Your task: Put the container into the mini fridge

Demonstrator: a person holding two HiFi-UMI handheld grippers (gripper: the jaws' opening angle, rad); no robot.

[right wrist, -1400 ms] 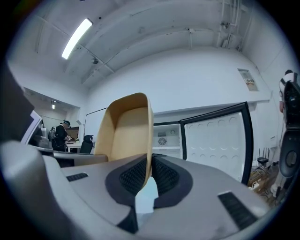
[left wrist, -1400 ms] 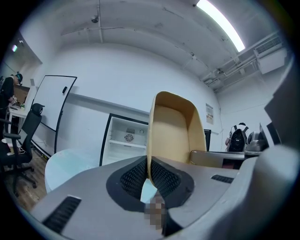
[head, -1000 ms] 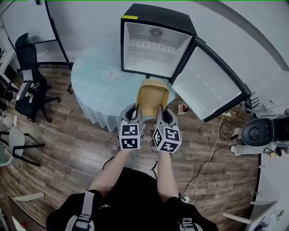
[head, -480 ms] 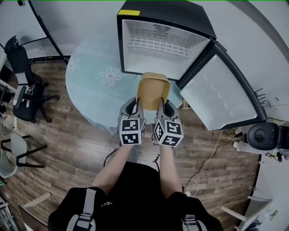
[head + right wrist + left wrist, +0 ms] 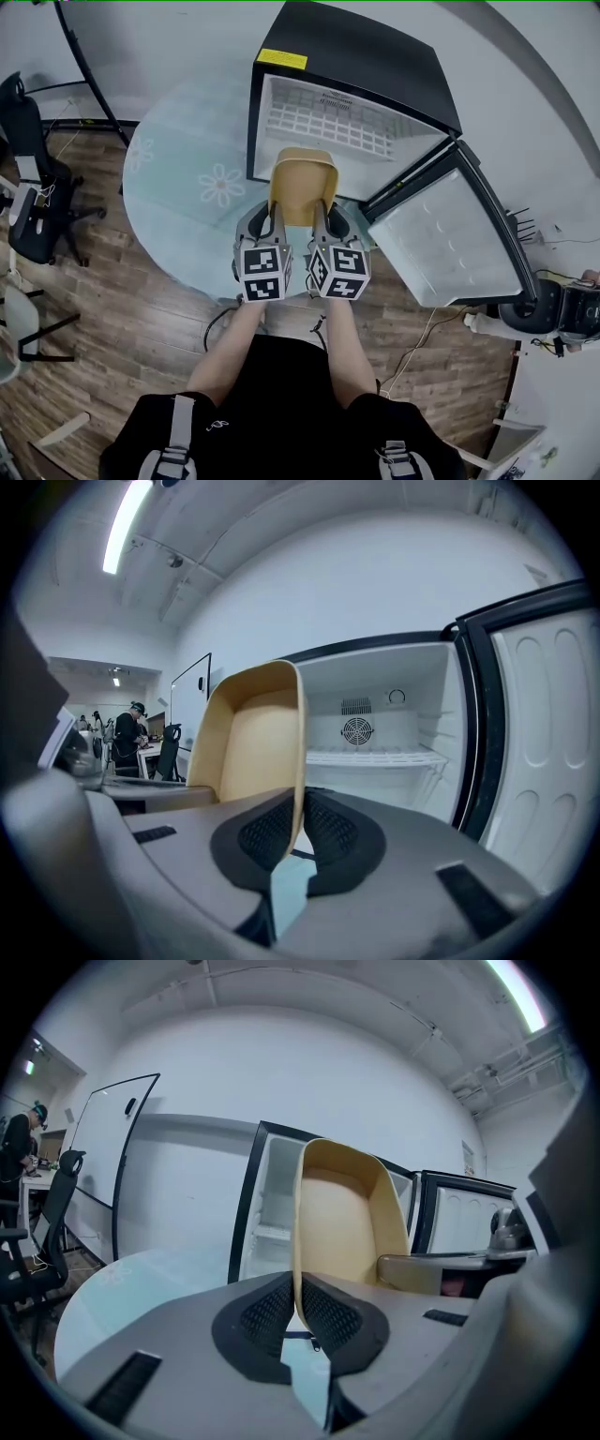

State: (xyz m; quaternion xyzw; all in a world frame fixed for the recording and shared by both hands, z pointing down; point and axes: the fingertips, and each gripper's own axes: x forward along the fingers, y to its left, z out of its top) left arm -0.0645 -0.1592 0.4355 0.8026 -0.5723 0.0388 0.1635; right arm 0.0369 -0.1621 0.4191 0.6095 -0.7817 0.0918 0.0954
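A tan open-topped container (image 5: 301, 183) hangs in the air just in front of the black mini fridge (image 5: 352, 89), whose door (image 5: 450, 242) stands wide open to the right. My left gripper (image 5: 276, 217) is shut on the container's left wall (image 5: 298, 1241). My right gripper (image 5: 323, 217) is shut on its right wall (image 5: 297, 771). The fridge's white inside with its wire shelf (image 5: 375, 757) and round fan (image 5: 356, 730) lies straight ahead of the right gripper and holds nothing.
The fridge stands on a round table with a pale blue flowered cloth (image 5: 187, 169). Black office chairs (image 5: 23, 187) stand at the left. Cables and a black appliance (image 5: 553, 309) lie on the wooden floor at the right. A whiteboard (image 5: 98, 1147) stands behind the table.
Both grippers have carried the container forward and up, from the table's near edge to right in front of the fridge's open front. The grips have not changed.
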